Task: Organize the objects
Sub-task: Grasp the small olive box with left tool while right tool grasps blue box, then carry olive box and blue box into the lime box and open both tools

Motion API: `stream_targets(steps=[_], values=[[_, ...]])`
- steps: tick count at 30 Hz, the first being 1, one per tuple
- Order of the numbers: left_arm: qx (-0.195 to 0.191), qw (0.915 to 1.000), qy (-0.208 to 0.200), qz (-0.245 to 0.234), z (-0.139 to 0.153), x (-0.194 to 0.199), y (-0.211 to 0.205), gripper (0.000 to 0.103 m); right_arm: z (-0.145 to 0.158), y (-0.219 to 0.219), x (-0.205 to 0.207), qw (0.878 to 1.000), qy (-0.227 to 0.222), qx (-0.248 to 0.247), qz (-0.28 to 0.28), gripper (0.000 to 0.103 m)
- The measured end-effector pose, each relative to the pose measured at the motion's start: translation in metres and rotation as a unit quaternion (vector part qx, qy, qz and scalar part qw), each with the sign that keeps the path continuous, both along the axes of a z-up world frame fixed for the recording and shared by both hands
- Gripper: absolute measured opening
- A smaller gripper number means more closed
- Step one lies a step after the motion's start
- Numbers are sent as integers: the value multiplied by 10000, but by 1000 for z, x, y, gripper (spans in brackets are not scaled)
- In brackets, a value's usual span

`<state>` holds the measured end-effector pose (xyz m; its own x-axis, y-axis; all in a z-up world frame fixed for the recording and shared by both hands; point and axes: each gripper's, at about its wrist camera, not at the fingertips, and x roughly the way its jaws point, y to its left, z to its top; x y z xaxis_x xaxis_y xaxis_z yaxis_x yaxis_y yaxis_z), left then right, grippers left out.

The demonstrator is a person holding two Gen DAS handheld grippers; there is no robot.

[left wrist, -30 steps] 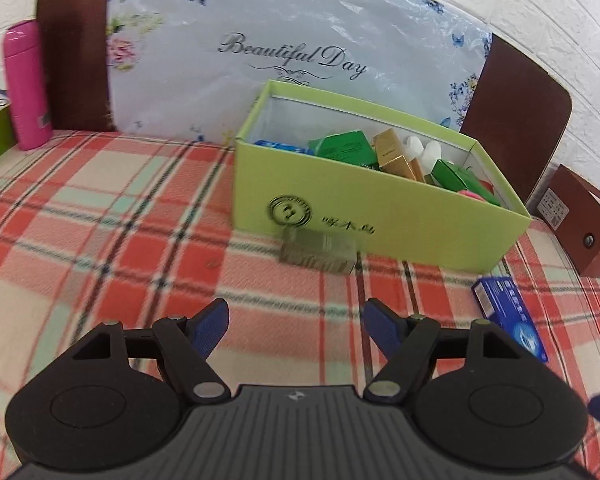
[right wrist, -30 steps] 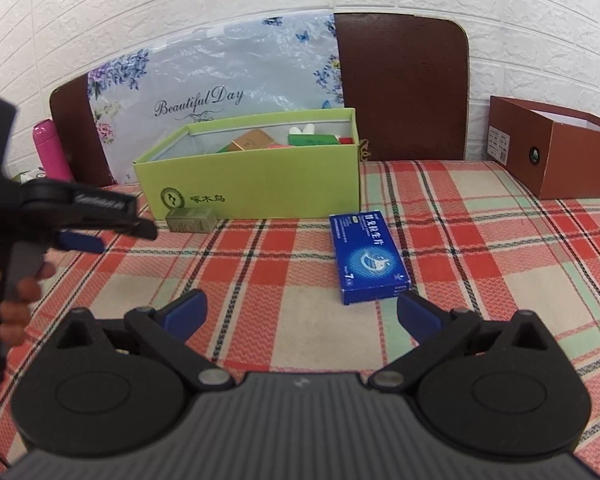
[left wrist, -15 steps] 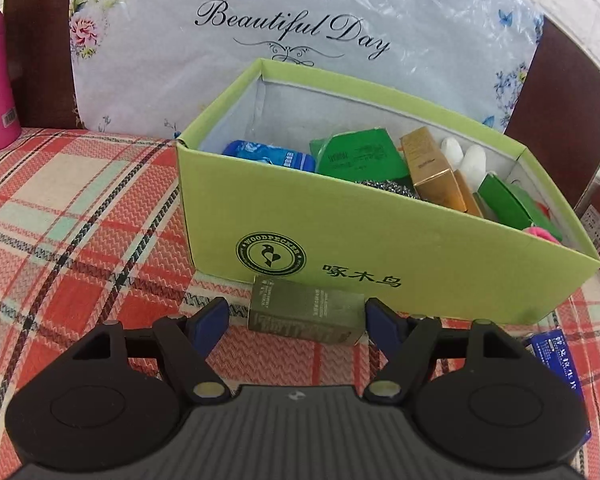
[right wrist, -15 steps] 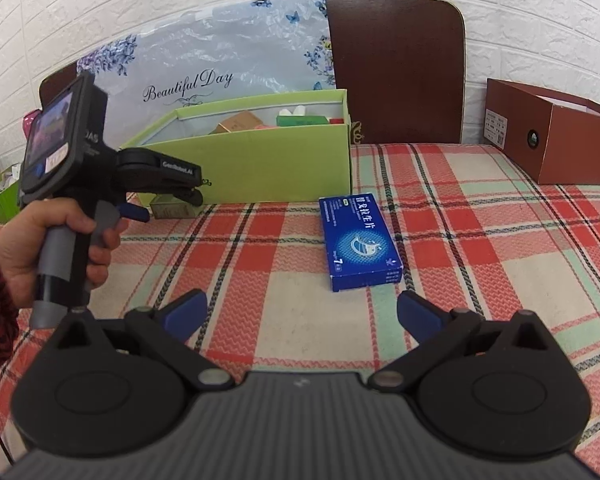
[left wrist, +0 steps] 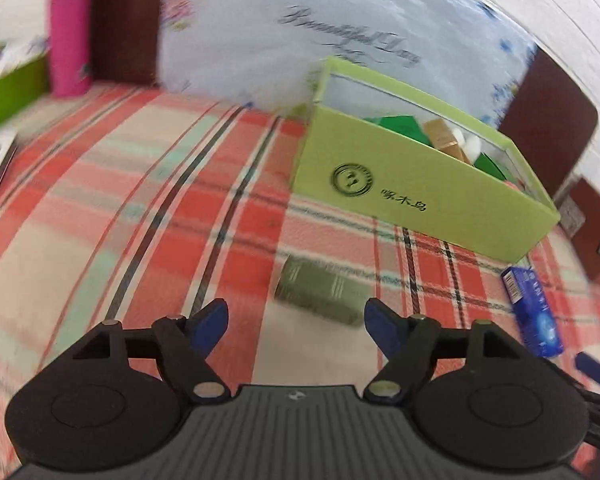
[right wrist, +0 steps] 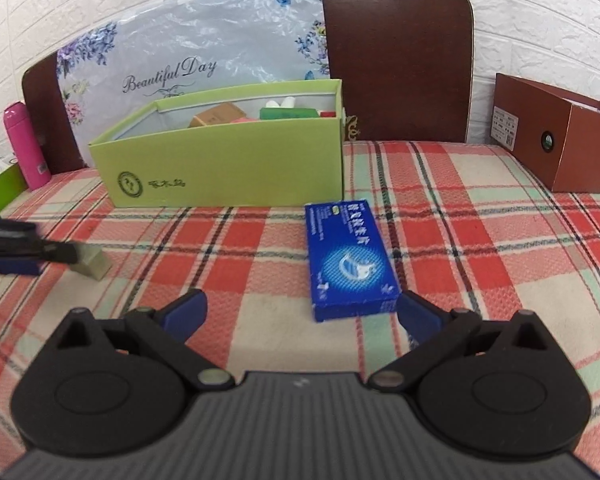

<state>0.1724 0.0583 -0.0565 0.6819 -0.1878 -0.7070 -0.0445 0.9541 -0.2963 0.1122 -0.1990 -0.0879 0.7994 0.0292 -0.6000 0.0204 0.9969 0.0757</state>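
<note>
A small olive box (left wrist: pixel 320 296) lies on the plaid tablecloth, out in front of the green cardboard box (left wrist: pixel 420 192). My left gripper (left wrist: pixel 296 320) sits just behind it. Its jaws are opening; the olive box lies ahead of the blue pads and neither pad touches it. From the right wrist the olive box (right wrist: pixel 94 264) is half hidden behind the left gripper (right wrist: pixel 28 248). A flat blue box (right wrist: pixel 348 256) lies before my right gripper (right wrist: pixel 304 312), which is open, its right fingertip beside the box's near corner. The green box (right wrist: pixel 228 168) holds several small packages.
A pink bottle (right wrist: pixel 24 144) and a low green tray (right wrist: pixel 0 188) stand at the back left. A brown carton (right wrist: pixel 560 140) sits at the back right. A flowered plastic bag (right wrist: pixel 204 40) and a dark chair back (right wrist: pixel 396 60) rise behind the green box.
My left gripper went in around the olive box at the green box's front, then drew back; the box now lies skewed and away from it. My right gripper moved closer to the blue box.
</note>
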Motion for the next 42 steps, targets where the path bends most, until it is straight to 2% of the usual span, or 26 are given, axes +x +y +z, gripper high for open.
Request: stream_targets(steps=[3,4,6,8,10,11,14,16,18,22,23,24,25,26,27,30,34,35,37,39,42], values=[[-837,9962,247,54,-5,-7,8,77,-1,-7,10,10000,8,-11,-80,103],[-914,9955,243,69,-6,-4,5,77,-1,-8,12,10000,8,-12,-98,103],[-749,9969,177,161,-8,7,-4,77,-2,-11,14,9999,15,-19,-134,103],[-743,9968,196,241,-10,23,-12,75,-2,-12,13,9999,9,-9,-132,103],[-826,9960,171,301,-14,36,-15,67,-3,-13,11,9999,-4,-21,-123,103],[-747,9967,99,307,-14,42,-18,65,-4,-14,11,9999,14,-31,-143,103],[-294,9995,24,107,-12,61,-30,53,-6,-16,14,9998,40,-43,-173,103],[-235,9996,62,-151,-11,65,-34,27,-8,-17,18,9998,1,-88,-203,103],[-307,9986,115,-421,-12,60,-34,26,-10,-19,25,9997,16,-110,-240,103],[-82,9960,73,-885,-12,39,-41,25,-18,-22,43,9996,75,-145,-225,102],[-38,9949,88,-1002,-12,35,-42,25,-20,-22,47,9995,100,-175,-224,96],[-23,9940,121,-1087,-11,30,-42,25,-22,-22,49,9994,166,-203,-217,76],[-2,9932,152,-1153,-11,26,-41,25,-24,-23,50,9993,246,-208,-210,65],[48,9925,175,-1211,-10,21,-41,25,-24,-22,46,9992,223,-241,-219,57],[163,9915,202,-1276,-9,16,-42,25,-23,-21,40,9992,186,-283,-191,56],[485,9877,216,-1472,-7,-1,-45,25,-19,-19,16,9996,256,-96,-30,56],[659,9834,73,-1686,-4,-30,-44,26,-18,-3,-29,9988,420,-144,210,56],[712,9827,7,-1710,-4,-36,-45,29,-18,1,-41,9988,417,-82,258,56],[733,9836,-56,-1650,-4,-41,-46,48,-19,11,-57,9987,390,-28,328,57],[741,9858,-78,-1507,-3,-37,-48,52,-19,20,-63,9982,394,-134,435,79],[816,9858,-101,-1463,-3,-29,-55,52,-15,26,-67,9977,393,-140,527,80]])
